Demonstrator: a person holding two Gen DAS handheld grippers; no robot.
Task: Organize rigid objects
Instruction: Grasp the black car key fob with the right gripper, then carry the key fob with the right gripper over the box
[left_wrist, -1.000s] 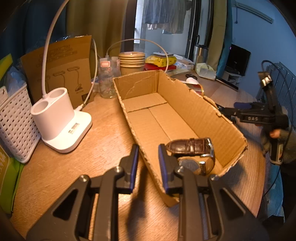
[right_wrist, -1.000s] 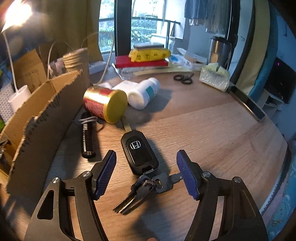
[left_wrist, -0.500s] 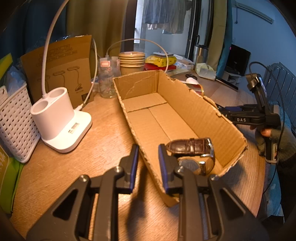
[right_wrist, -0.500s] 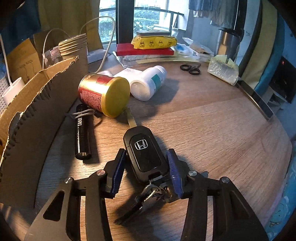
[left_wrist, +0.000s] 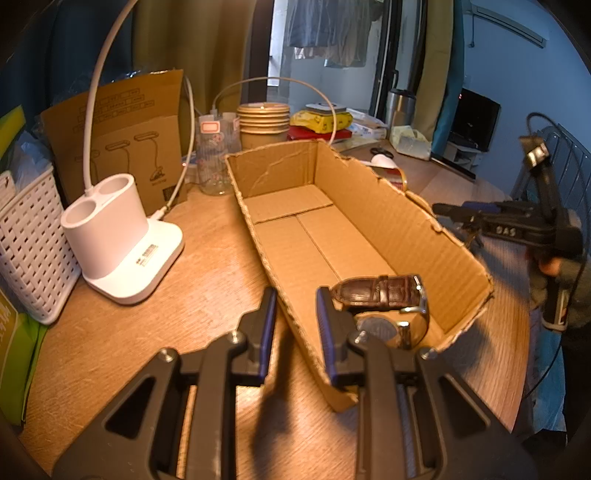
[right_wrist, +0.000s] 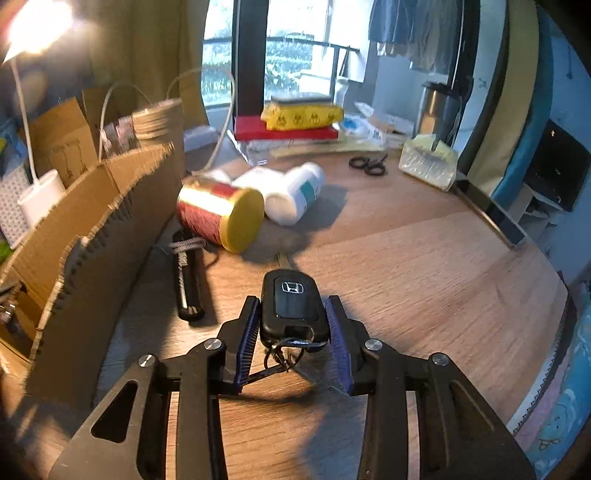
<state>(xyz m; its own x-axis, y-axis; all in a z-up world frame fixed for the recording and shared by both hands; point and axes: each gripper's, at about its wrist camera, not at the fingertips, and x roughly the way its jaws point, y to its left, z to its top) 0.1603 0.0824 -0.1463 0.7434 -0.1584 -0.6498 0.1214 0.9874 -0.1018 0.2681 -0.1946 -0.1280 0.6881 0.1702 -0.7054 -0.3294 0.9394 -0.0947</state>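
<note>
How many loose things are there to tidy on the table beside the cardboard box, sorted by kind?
Car key: 1, held between the right gripper's fingers
Gold-lidded can: 1
White bottles: 2
Black torch: 1
Scissors: 1
Total: 6

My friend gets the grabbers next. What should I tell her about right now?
Right gripper: jaws shut on the Honda car key, its key bunch dangling below.
Left gripper: jaws part open, straddling the near wall of the cardboard box, not squeezing it.
Done: the brown-strap watch lies in the box.
Left: put the car key in the box, then the gold-lidded tin, the white bottle and the black flashlight, all lying on the table beside the box.
</note>
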